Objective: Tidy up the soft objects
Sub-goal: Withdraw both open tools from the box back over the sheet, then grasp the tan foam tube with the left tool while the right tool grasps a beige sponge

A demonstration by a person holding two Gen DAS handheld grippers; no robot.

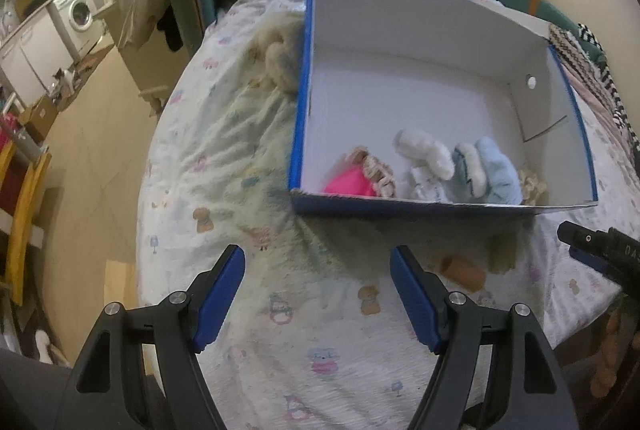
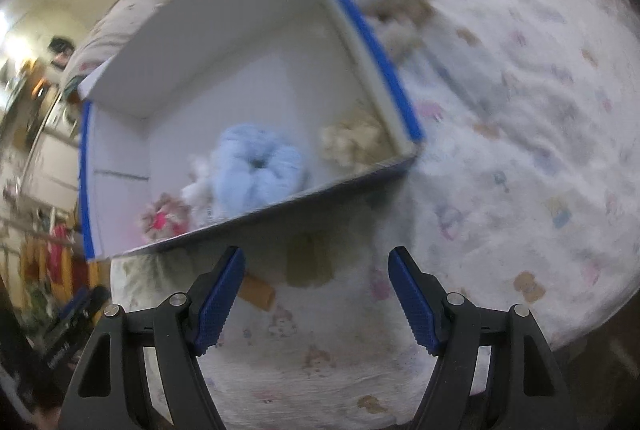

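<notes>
From the left wrist view, a blue box point(image 1: 304, 101) with white insides is seen on the bed point(image 1: 224, 165). In its near end a pink soft thing point(image 1: 350, 185), a white fluffy thing point(image 1: 424, 149) and a light blue fluffy scrunchie point(image 1: 496, 169) are packed side by side. A cream fluffy toy point(image 1: 280, 61) is left outside, against the box's left wall. The left tool point(image 1: 318, 296) is held wide open with nothing in it, and the box is a little way ahead of it.

From the right wrist view, which is blurry, the same box point(image 2: 372, 37) is seen with the blue scrunchie point(image 2: 256, 169) and a cream fluffy thing point(image 2: 352, 141) inside. The right tool point(image 2: 316, 296) is wide open and holds nothing. The box is just ahead of it.
</notes>
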